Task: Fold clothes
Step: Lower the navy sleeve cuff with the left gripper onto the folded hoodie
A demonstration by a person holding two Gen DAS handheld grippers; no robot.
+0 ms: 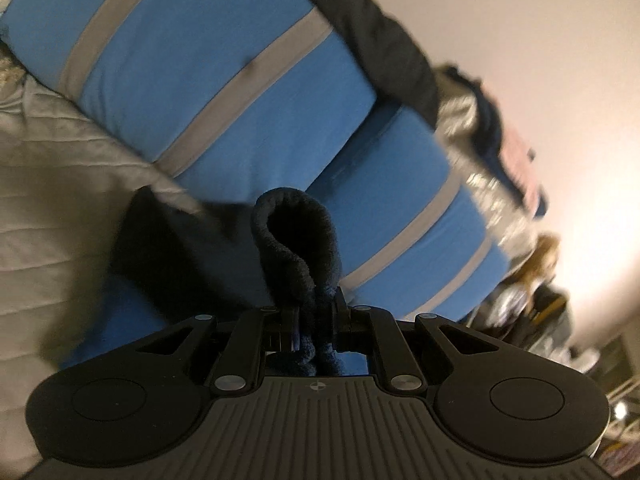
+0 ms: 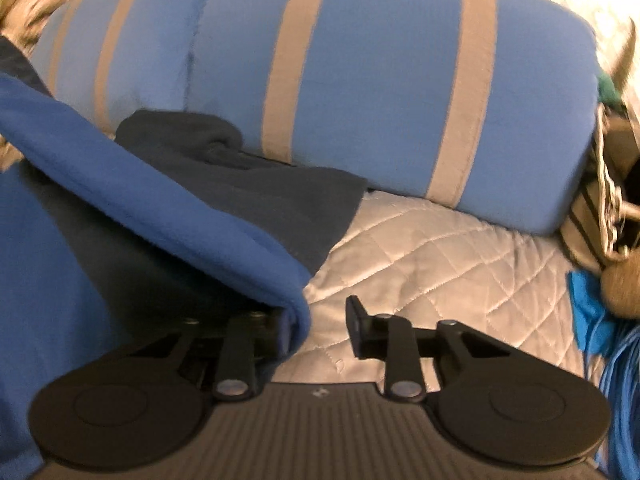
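Your work surface is a pale quilted bedspread (image 2: 432, 264) stitched in diamonds, with a plain light wall (image 1: 520, 40) behind it in the left wrist view. Against the back of the bed lie two blue pillows with grey stripes: the nearer one (image 2: 400, 92) shows two stripes in the right wrist view, and the second (image 2: 120, 64) sits just beside it, to the left in that view. In the left wrist view a blurred heap of mixed things (image 1: 520, 208) trails off to the right; you cannot tell them apart or count them.

Your left gripper (image 1: 316, 312) is clamped tight on one dark navy fleece garment (image 1: 296, 240), whose fabric bulges up in a single rolled loop above the fingertips and spills out to the left onto the bedspread, in front of the pillows.

Your right gripper (image 2: 320, 328) shows a clear gap between its two fingers. The right finger (image 2: 358, 328) stands bare over the quilt. The left finger is draped by the folded edge of one bright blue fleece cloth (image 2: 160, 208), which sweeps up and away to the left. The cloth hangs just at the gap's left side, and the pads do not press on it. The navy garment (image 2: 248, 184) lies partly beneath that blue cloth, its far end touching the pillows.
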